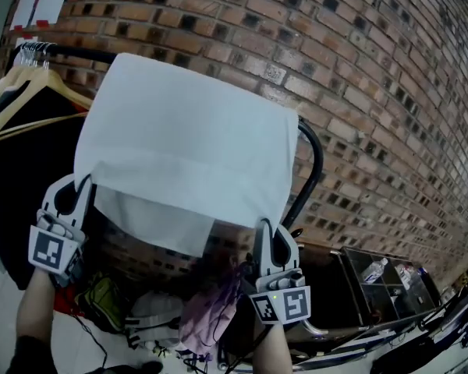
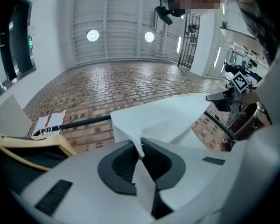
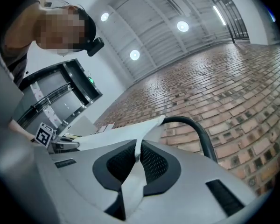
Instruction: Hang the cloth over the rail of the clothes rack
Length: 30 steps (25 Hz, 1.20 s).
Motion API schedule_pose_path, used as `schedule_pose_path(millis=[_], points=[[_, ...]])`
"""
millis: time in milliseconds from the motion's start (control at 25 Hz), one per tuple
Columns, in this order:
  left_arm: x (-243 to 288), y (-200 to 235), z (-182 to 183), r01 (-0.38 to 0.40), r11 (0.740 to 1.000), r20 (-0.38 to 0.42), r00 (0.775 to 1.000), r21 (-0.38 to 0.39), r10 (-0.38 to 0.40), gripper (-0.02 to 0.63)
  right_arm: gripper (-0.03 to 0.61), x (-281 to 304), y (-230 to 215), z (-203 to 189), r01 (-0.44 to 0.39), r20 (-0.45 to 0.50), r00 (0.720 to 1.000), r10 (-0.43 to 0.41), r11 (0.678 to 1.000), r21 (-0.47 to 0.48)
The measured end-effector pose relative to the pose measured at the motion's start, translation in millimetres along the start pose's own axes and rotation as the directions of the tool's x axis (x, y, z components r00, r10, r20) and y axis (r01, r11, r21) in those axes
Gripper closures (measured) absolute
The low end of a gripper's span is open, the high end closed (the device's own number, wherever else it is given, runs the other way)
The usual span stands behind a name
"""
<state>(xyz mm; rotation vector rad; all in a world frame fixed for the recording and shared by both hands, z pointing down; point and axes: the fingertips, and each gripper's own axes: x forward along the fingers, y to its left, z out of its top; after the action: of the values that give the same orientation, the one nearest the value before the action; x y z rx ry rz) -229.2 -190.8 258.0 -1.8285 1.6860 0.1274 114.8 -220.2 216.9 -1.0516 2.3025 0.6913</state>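
Observation:
A white cloth [image 1: 187, 150] is spread out flat in front of the brick wall, draped over the black rail [image 1: 310, 170] of the clothes rack, with a lower layer hanging below its near edge. My left gripper [image 1: 84, 184] is shut on the cloth's near left corner, and my right gripper [image 1: 264, 228] is shut on its near right corner. In the left gripper view the cloth [image 2: 165, 115] runs from between the jaws across the rail [image 2: 79, 122]. In the right gripper view the cloth [image 3: 130, 134] is pinched between the jaws, beside the rail's curved end [image 3: 196, 129].
Wooden hangers [image 1: 31, 84] with a dark garment hang on the rail at the left. Below lie bags and a pile of clothes [image 1: 207, 310]. A low dark rack with a bottle [image 1: 374, 269] stands at the right. The brick wall [image 1: 374, 92] is close behind.

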Motion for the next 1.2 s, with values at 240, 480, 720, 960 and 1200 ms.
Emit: schedule_pose_path(millis=[240, 480, 720, 960, 1200], points=[[-22, -8, -20, -0.003, 1.0, -0.066, 0.998, 0.017, 0.004, 0.583, 0.537, -36, 26, -23, 0.03, -0.055, 0.998, -0.028, 0.999, 0.037], [-43, -7, -39, 0.005, 1.0, -0.114, 0.993, -0.021, -0.008, 0.583, 0.537, -53, 49, -38, 0.047, -0.095, 0.995, -0.042, 0.998, 0.051], [-46, -2, -70, 0.056, 0.997, -0.129, 0.99, -0.047, -0.061, 0.582, 0.537, -56, 64, -60, 0.079, -0.148, 0.986, -0.075, 0.997, 0.02], [-44, -3, -119, 0.119, 0.989, -0.186, 0.973, -0.091, -0.135, 0.581, 0.535, -65, 72, -111, 0.156, -0.25, 0.957, -0.146, 0.988, 0.021], [-44, -5, -150, 0.154, 0.976, -0.187, 0.966, -0.151, -0.181, 0.583, 0.535, -71, 78, -142, 0.216, -0.304, 0.931, -0.204, 0.976, 0.005]])
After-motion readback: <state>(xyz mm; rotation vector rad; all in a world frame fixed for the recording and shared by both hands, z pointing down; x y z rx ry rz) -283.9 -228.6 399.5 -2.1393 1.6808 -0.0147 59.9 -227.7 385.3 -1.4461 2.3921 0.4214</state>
